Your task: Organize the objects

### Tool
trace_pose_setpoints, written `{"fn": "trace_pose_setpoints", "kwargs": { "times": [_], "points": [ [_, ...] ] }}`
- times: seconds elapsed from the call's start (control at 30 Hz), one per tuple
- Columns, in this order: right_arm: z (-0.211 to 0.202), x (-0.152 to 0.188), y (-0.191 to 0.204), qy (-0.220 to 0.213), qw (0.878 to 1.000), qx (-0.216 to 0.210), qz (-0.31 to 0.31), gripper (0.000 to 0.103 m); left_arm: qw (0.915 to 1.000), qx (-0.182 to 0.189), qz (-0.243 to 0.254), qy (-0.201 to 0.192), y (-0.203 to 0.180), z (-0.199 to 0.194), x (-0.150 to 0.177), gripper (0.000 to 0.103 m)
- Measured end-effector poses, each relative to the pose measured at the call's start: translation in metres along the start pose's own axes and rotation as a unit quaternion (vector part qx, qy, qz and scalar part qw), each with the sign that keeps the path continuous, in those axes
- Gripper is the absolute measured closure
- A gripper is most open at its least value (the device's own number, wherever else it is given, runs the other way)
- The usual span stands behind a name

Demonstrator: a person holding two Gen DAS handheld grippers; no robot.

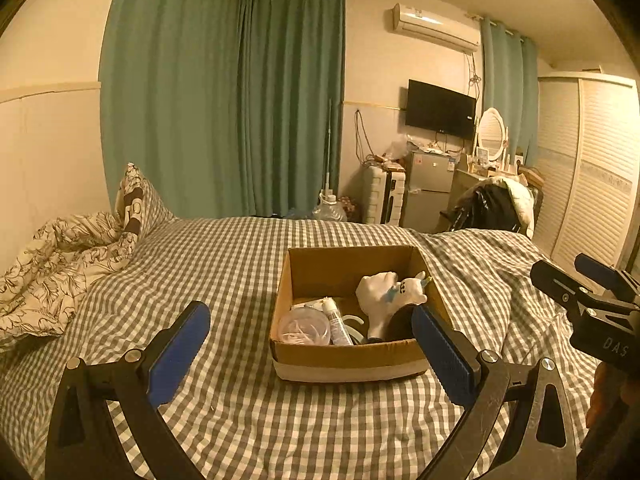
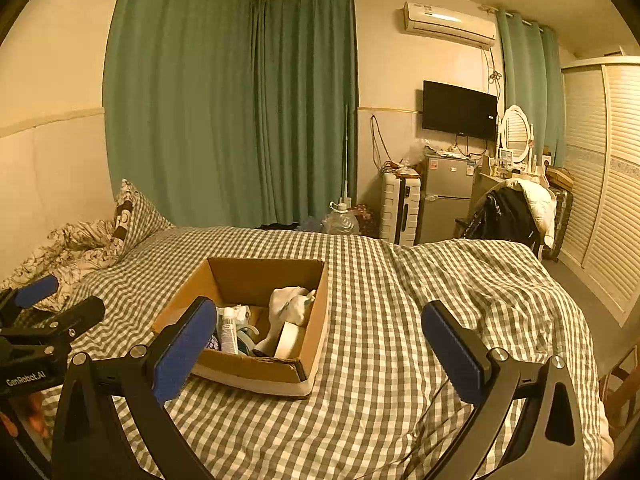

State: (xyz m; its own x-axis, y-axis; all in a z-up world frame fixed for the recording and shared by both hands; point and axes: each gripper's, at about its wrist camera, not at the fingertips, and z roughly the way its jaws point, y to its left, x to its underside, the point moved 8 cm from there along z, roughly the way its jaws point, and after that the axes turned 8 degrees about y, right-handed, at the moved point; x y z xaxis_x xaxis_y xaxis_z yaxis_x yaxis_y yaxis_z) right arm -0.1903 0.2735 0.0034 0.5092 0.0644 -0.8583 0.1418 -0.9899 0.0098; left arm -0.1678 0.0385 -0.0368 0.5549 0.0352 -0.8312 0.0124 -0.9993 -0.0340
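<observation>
An open cardboard box [image 1: 344,356] sits on the checked bed [image 1: 224,264]; it also shows in the right wrist view [image 2: 256,372]. Inside lie a white plush toy [image 1: 386,292], a white tube [image 1: 336,320], a round clear container [image 1: 304,326] and a tape roll [image 2: 290,340]. My left gripper [image 1: 312,332] is open and empty, held just before the box's near edge. My right gripper [image 2: 320,338] is open and empty, to the right of the box; it also shows at the right edge of the left wrist view [image 1: 592,284].
A floral duvet [image 1: 52,272] and a pillow [image 1: 136,200] lie at the bed's left. Beyond the bed stand green curtains [image 1: 224,100], a small fridge [image 1: 428,192], a suitcase [image 1: 382,198], a chair with clothes [image 1: 496,204] and a wardrobe [image 1: 592,168].
</observation>
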Motion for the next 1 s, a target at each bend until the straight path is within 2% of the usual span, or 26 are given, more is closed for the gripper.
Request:
{"fn": "trace_pose_setpoints", "kwargs": {
  "times": [1.0],
  "points": [
    [0.0041, 0.0036, 0.0042, 0.008, 1.0, 0.001, -0.004, 0.0, 0.9998, -0.005, 0.012, 0.015, -0.0042, 0.0062, 0.0086, 0.0]
  ]
}}
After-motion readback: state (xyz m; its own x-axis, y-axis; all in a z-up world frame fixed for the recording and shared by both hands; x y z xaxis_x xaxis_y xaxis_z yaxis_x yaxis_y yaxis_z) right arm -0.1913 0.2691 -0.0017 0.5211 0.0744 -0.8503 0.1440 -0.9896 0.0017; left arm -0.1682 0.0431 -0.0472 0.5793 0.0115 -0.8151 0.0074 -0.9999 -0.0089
